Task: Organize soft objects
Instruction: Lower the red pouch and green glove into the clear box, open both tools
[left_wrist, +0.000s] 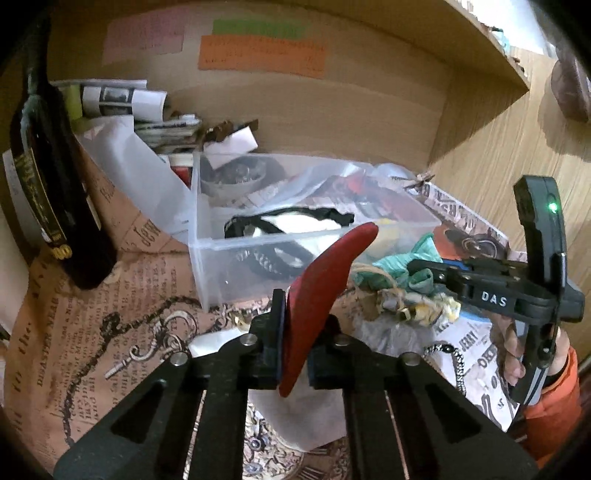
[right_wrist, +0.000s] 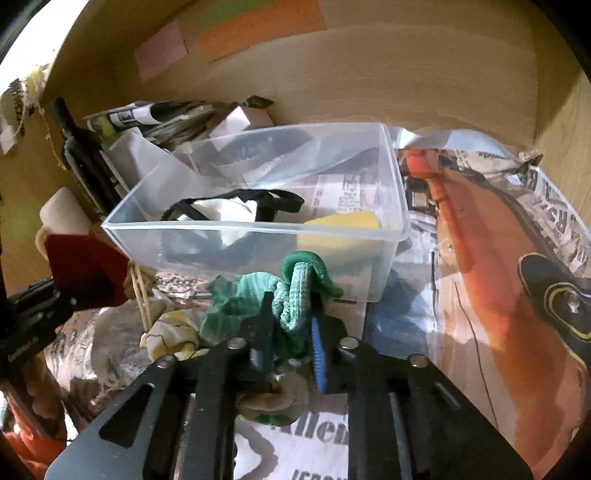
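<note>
My left gripper (left_wrist: 295, 332) is shut on a red felt piece (left_wrist: 325, 284) that sticks up toward the clear plastic box (left_wrist: 207, 243). The box (right_wrist: 255, 232) holds a black-and-white cloth (right_wrist: 225, 208) and a yellow sponge (right_wrist: 347, 221). My right gripper (right_wrist: 291, 332) is shut on a green knitted cloth (right_wrist: 295, 295), just in front of the box's near wall. In the left wrist view the right gripper (left_wrist: 417, 271) sits at the right with the green cloth (left_wrist: 402, 262). A yellow-patterned cloth (right_wrist: 173, 336) lies to the left of the green one.
A dark bottle (left_wrist: 48, 177) stands at the left. Rolled papers and magazines (left_wrist: 147, 107) pile up behind the box. Printed newspaper sheets (left_wrist: 92, 332) cover the shelf floor. A wooden back wall with coloured notes (left_wrist: 258, 51) closes the rear. A chain (left_wrist: 454, 365) lies on the paper.
</note>
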